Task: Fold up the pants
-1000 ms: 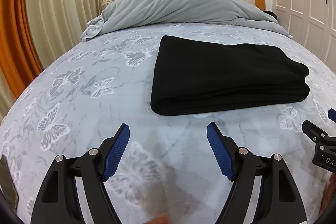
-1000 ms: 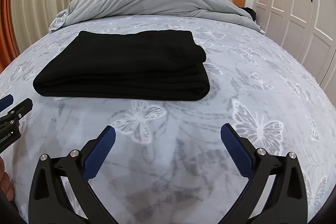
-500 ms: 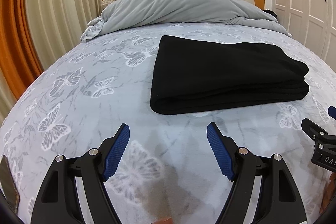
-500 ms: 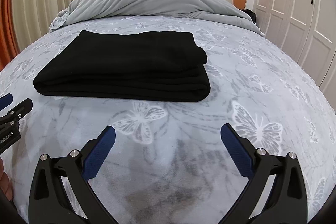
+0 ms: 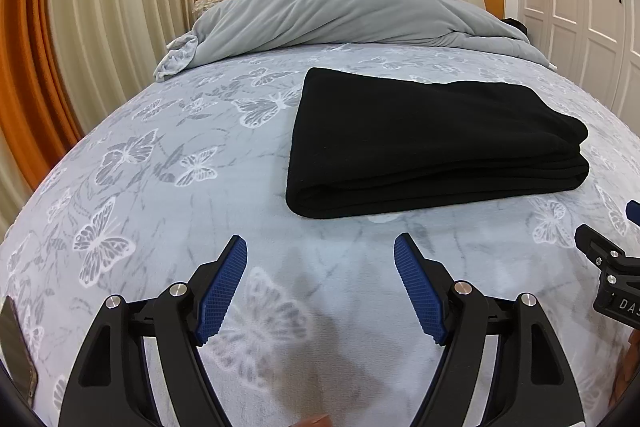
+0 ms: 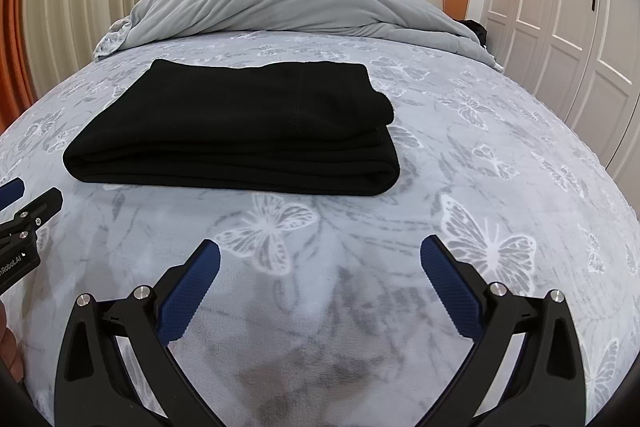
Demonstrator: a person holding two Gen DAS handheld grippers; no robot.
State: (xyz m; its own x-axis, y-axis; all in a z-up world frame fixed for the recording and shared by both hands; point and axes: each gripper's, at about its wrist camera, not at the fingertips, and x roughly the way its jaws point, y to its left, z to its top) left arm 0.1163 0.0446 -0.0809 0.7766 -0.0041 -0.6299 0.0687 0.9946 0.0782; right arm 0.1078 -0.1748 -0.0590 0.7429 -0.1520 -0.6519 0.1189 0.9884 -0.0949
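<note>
My left gripper [image 5: 320, 263] and right gripper [image 6: 320, 267] both stand wide open, holding nothing, above the near edge of the bed [image 5: 160, 187]. Nothing has shifted over the last second. The black pants [image 5: 432, 143] lie folded in a neat stack mid-bed, just ahead, untouched. I judge folding complete.

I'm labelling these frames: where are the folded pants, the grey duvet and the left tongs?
folded pants [image 5: 432, 135], left wrist view, top layer.
grey duvet [image 6: 280, 3], right wrist view, middle of heap.
left tongs [image 5: 320, 247], left wrist view, between open fingertips.
</note>
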